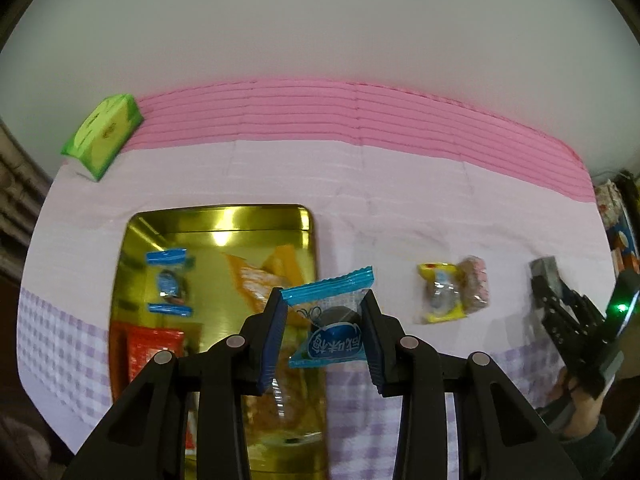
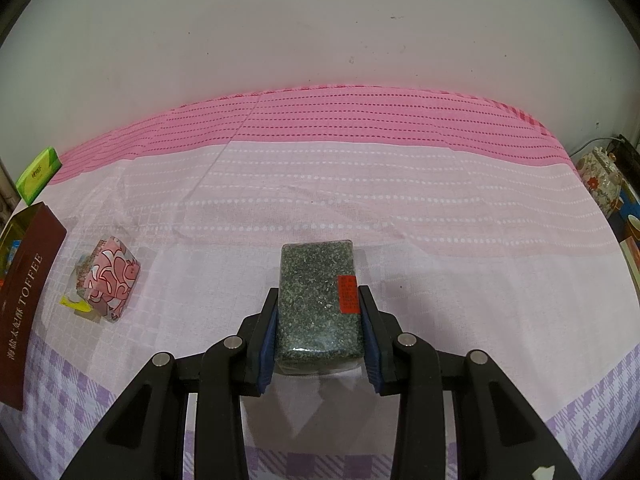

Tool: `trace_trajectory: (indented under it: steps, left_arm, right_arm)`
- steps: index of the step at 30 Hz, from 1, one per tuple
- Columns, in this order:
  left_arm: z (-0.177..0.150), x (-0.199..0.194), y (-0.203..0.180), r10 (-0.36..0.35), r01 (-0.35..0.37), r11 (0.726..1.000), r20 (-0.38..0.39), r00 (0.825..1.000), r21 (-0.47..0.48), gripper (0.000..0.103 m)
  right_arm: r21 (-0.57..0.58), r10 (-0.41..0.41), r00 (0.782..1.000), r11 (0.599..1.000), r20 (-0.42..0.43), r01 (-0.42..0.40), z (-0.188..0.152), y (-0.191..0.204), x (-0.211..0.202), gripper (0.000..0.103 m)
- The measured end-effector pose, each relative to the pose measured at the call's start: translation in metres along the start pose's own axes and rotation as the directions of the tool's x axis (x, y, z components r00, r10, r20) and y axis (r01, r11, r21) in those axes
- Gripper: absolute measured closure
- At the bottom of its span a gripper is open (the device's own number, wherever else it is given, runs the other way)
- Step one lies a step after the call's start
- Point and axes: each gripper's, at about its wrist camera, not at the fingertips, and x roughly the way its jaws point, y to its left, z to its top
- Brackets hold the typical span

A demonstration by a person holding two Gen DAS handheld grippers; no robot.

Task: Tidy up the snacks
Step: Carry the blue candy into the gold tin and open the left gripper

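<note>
Crinkly blue candy wrapper [image 1: 329,322] pinched in left claw [image 1: 325,334]; right claw [image 2: 319,334] grips speckled brick-shaped pack [image 2: 319,300].

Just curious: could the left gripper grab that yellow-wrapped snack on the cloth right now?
Probably not yet: the left gripper is shut on a blue-wrapped candy. The yellow-wrapped snack lies unobstructed on the cloth.

blue-wrapped candy [image 1: 334,320] held above open gold tin [image 1: 224,216]; dark speckled block pkt [image 2: 318,300] on cloth
</note>
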Motion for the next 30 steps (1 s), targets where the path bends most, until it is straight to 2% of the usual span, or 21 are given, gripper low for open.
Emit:
trace_trajectory:
  steps: [13,30]
  left_arm:
    - [0.012,0.024,0.054,0.098,-0.099,0.993,-0.023,0.995,-0.065,0.066]
    - [0.012,0.067,0.075,0.173,-0.179,0.982,-0.081,0.982,-0.066,0.066]
  right_arm:
    - [0.0,0.002,1.0,1.0,0.0,-0.002,0.0,0.0,0.0,0.069]
    - [0.0,0.002,1.0,1.0,0.0,-0.002,0.0,0.0,0.0,0.069]
